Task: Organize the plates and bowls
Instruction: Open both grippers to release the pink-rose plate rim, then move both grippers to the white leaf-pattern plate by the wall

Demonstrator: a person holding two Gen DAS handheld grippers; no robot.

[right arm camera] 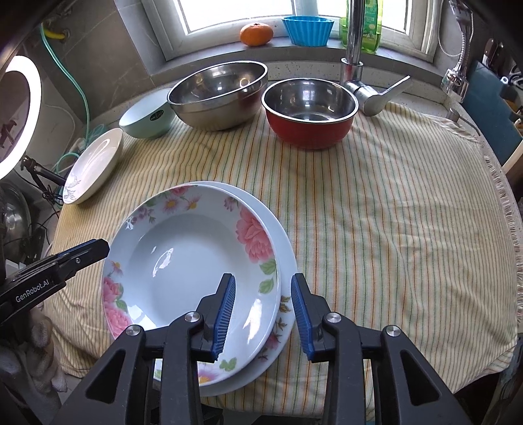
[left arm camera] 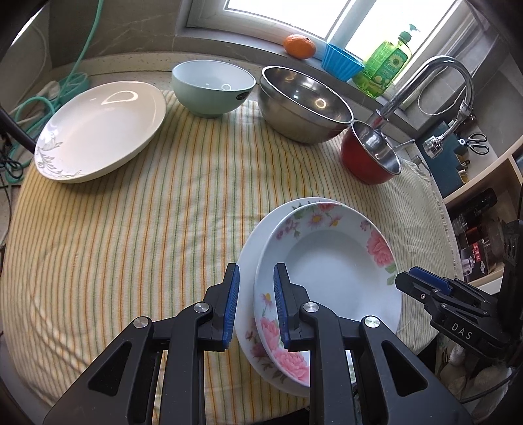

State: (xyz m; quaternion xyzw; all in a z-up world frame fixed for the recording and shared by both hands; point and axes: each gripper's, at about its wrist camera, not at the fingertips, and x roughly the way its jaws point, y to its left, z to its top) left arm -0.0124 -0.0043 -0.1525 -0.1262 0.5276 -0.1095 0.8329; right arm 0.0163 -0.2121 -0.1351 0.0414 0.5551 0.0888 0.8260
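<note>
A flowered deep plate point(left arm camera: 330, 261) point(right arm camera: 183, 261) lies on a wider white plate point(left arm camera: 248, 248) point(right arm camera: 284, 242) at the near edge of the striped cloth point(right arm camera: 392, 212). My left gripper point(left arm camera: 255, 271) point(right arm camera: 98, 248) is shut on the left rims of this stack, one pad outside and one inside. My right gripper point(right arm camera: 262, 281) point(left arm camera: 415, 278) straddles the right rims, open, with gaps at both pads. Farther back stand a large white plate point(left arm camera: 101, 127) point(right arm camera: 94, 163), a mint bowl point(left arm camera: 212, 85) point(right arm camera: 147, 117), a steel bowl point(left arm camera: 304, 101) point(right arm camera: 219, 94) and a red bowl point(left arm camera: 369, 157) point(right arm camera: 309, 111).
A faucet point(right arm camera: 354, 39) rises behind the red bowl. On the windowsill sit an orange point(right arm camera: 256, 34), a blue cup point(right arm camera: 307, 29) and a green soap bottle point(left arm camera: 385, 65). A ring light point(right arm camera: 19, 111) stands left, with shelves point(left arm camera: 483, 229) to the right.
</note>
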